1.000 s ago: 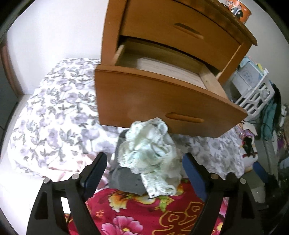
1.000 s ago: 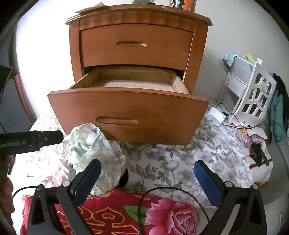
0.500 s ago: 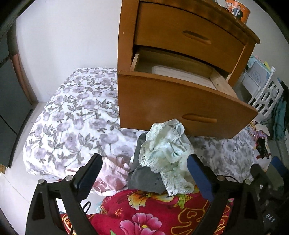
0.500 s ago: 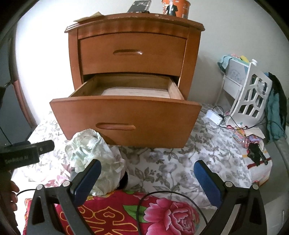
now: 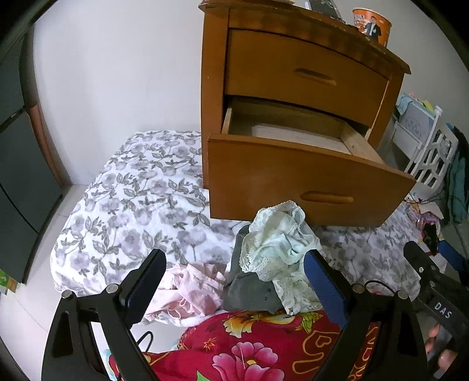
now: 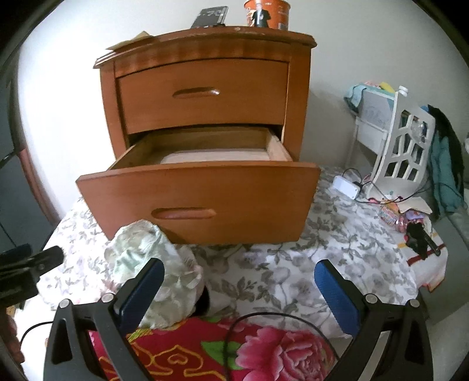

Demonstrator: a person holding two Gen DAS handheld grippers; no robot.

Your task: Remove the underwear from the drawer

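Between left tool (image 5: 234,281) tips, underwear (image 5: 278,234), untouched

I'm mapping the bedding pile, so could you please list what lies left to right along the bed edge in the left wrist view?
Pink garment → grey garment → pale lace underwear → right hand-held gripper.

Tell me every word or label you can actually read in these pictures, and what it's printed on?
"DAS": white letters on the black body of the right gripper, seen in the left wrist view.
Orange cup on the nightstand: printed picture and text, too small to read.
Dark flat object beside the cup: markings too blurred to read.
Nothing else is legible.
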